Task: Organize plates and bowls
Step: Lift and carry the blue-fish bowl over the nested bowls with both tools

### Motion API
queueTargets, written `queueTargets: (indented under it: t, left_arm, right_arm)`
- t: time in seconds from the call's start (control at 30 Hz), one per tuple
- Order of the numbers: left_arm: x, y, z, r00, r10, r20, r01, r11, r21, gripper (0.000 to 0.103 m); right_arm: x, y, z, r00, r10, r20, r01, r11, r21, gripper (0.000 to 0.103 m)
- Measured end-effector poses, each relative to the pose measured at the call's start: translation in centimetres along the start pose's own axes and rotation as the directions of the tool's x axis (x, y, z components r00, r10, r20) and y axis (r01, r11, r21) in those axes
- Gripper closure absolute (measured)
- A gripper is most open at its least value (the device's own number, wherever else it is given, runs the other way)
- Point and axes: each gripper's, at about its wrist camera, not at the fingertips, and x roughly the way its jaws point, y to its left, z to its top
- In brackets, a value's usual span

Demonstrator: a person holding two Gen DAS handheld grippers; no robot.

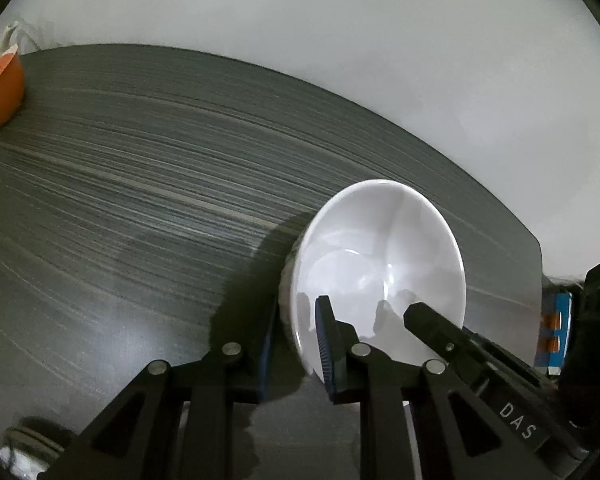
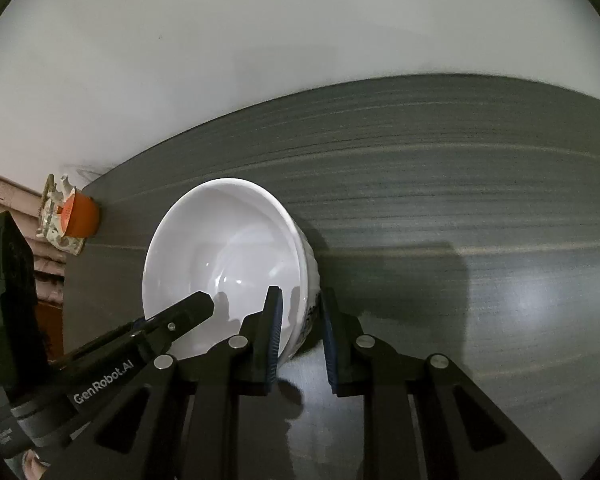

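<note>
White bowl [image 1: 380, 264] on grey surface [image 1: 140, 200]: left gripper [image 1: 296, 344] and right gripper [image 2: 300, 336] fingers each clamp opposite rim walls. Lifting evenly should prevent tilting.

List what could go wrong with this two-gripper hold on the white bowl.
1. Both the left gripper and the right gripper pinch only the thin rim of the bowl, on opposite sides; the glossy wall could slip from the pads.
2. If the hands pull apart or lift unevenly, the bowl may tilt and drop onto the table.
3. It sits close to the table's edge, so a slip could send it off.
</note>
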Motion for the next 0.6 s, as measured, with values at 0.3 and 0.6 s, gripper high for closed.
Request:
queueTargets:
  t: [0.3,0.6]
  left_arm:
    - [-2.2,-2.5,-2.1,1.0,0.01,-0.005,-0.01,0.999,0.033,0.084]
    - [-6.2,-5.0,-5.0,0.999,0.005,0.041,-0.01,0.995,0.104,0.084]
  right_arm:
    - [-4.2,-0.1,-2.6,0.999,-0.003,0.036,0.003,1.0,-0.009,0.085]
    - [-10.3,-0.9,-6.3,0.995,-0.012,0.098,0.011,1.0,0.002,0.085]
